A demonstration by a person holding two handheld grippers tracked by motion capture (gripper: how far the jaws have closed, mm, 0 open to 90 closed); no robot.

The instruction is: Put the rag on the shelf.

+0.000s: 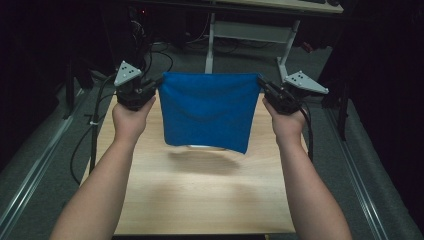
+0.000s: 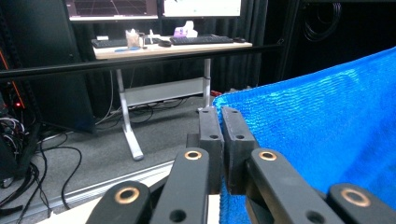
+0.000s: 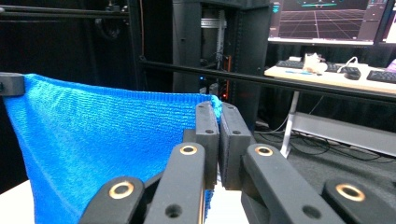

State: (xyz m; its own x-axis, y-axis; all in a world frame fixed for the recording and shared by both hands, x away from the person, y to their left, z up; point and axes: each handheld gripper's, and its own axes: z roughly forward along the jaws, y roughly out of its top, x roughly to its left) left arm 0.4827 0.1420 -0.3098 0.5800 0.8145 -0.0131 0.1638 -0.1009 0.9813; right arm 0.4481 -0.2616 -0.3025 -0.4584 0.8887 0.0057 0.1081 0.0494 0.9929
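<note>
My forearms reach in over the wooden table. My left gripper pinches one top corner of the blue cloth, my right gripper the other, jaws clamped tight on the fabric. The cloth hangs stretched between them, its lower edge just above the tabletop. Beyond stands a desk with keyboards.

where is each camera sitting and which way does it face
High view: above the person's side, looking forward and down on the wooden table; both forearms, left gripper, right gripper.
Left gripper view: along closed jaws toward a far desk.
Right gripper view: along closed jaws toward monitors.
Shared: the blue cloth held by its top corners.
</note>
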